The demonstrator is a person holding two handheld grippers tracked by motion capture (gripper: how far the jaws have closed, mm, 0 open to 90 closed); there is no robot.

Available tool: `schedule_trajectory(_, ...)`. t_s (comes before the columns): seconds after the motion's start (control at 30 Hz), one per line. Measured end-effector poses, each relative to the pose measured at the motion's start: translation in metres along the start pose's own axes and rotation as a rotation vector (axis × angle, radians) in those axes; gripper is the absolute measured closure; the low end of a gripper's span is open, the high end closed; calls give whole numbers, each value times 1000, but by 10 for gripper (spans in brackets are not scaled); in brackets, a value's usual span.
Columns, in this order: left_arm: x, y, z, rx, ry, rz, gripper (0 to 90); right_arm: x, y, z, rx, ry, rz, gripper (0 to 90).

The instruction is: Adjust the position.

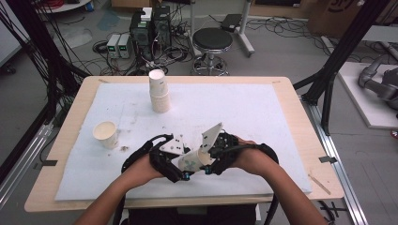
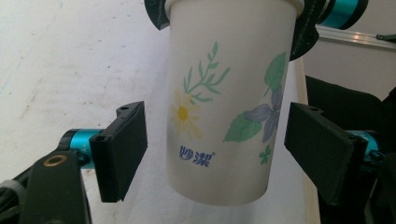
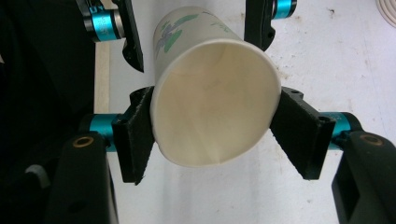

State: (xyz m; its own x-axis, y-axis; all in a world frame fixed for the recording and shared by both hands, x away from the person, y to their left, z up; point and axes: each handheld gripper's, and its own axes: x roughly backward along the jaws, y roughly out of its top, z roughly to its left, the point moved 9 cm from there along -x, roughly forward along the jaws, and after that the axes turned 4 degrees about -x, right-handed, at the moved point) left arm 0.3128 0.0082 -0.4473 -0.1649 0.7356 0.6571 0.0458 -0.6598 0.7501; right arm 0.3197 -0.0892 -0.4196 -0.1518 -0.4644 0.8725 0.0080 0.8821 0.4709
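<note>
Flanking the pinched paper cup (image 1: 191, 161) — lone cup (image 1: 106, 134), cup stack (image 1: 159, 91) behind.

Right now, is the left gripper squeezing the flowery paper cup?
No, the left gripper is open, with gaps showing between both jaws and the flowery paper cup.

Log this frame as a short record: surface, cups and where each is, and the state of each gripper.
surface: white mat on a wooden table
held cup: floral paper cup, lying sideways between the two grippers
right gripper: shut on the cup at its rim
left gripper: open, jaws either side of the cup's base end, apart from it
other cups: stack of cups at the far side of the mat; single upright cup at the left
</note>
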Motion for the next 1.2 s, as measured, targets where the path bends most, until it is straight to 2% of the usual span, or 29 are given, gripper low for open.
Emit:
schedule_trajectory(0.17, -2, 0, 0, -1, -7, 14, 246, -3, 0, 1, 17, -4, 29, 340)
schedule_trajectory(0.33, -4, -1, 0, 6, -8, 17, 268, -4, 1, 2, 21, 0, 33, 338)
schedule_trajectory(0.43, -4, -1, -1, 3, -28, 20, 309, -4, 1, 2, 26, -2, 35, 336)
schedule_trajectory(0.47, -5, -1, -3, -2, -36, 18, 355, -3, 2, 3, 26, 1, 30, 335)
schedule_trajectory(0.73, -8, 0, -6, -1, -42, -1, 369, -2, 3, 4, 16, 21, 4, 337)
schedule_trajectory(0.8, -9, 0, -7, 11, -47, -13, 369, -2, 4, 4, 11, 29, -6, 335)
schedule_trajectory(0.87, -8, -1, -6, 16, -42, -31, 368, -1, 6, 3, -3, 40, -38, 314)
schedule_trajectory(0.9, -7, -1, -6, 24, -37, -38, 367, -1, 7, 3, -25, 44, -64, 295)
schedule_trajectory(0.97, -6, -3, -5, 46, -36, -61, 367, 2, 10, 1, -82, 55, -137, 238)
schedule_trajectory(1.0, -6, -4, -4, 49, -34, -74, 367, 8, 13, -2, -137, 65, -216, 216)
schedule_trajectory(1.03, -5, -5, -4, 63, -30, -93, 367, 8, 13, -2, -137, 65, -216, 216)
schedule_trajectory(1.13, -1, -9, -1, 93, -12, -130, 365, 20, 14, -5, -199, 75, -341, 216)
schedule_trajectory(1.17, 0, -10, 0, 114, -5, -154, 363, 22, 14, -6, -212, 71, -367, 216)
schedule_trajectory(1.2, 1, -12, 2, 122, 1, -165, 362, 29, 8, -10, -241, 46, -419, 216)
